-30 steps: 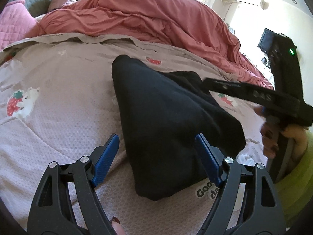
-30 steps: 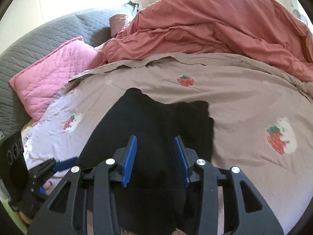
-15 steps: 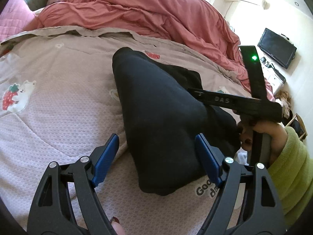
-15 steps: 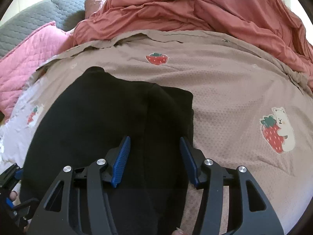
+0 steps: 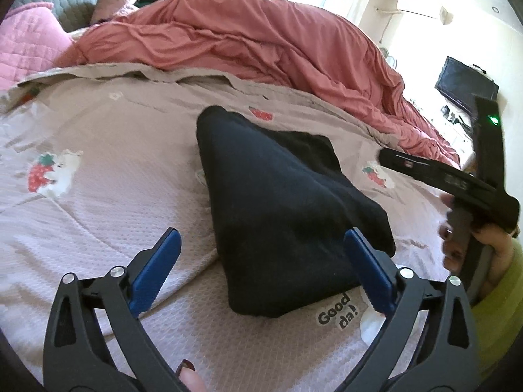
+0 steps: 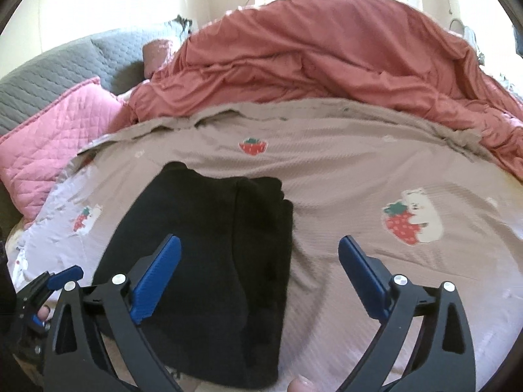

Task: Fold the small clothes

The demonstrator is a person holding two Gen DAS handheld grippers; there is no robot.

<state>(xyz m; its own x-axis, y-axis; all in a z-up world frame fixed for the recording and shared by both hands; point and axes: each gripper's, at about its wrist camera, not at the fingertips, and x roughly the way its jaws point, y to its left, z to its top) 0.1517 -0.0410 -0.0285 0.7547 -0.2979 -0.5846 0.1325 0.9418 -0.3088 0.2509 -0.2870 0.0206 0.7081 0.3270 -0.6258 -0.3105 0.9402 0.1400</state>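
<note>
A black garment [image 5: 278, 212] lies folded into a thick wedge on the mauve strawberry-print bedspread [image 5: 98, 202]. My left gripper [image 5: 261, 238] hovers just above its near end. Its jaws are opening wide, and its blue pads [image 5: 157, 268] press on nothing. In the right wrist view the garment [image 6: 202, 245] sits lower left, its folded layers stacked along the right edge. My right gripper [image 6: 260, 241] is above that edge with its jaws opening wide, clear of the cloth. The right tool [image 5: 457, 186] and the hand holding it show at the left view's right side.
A rumpled salmon duvet [image 5: 261, 42] is heaped across the far side of the bed. A pink quilted pillow [image 6: 55, 137] and a grey padded headboard [image 6: 65, 65] stand at the far left. A dark screen [image 5: 464, 81] sits on the right wall.
Both grippers' jaws have spread much wider. The right gripper has let go of the garment's edge and drawn back and rightwards. The garment stays put.
</note>
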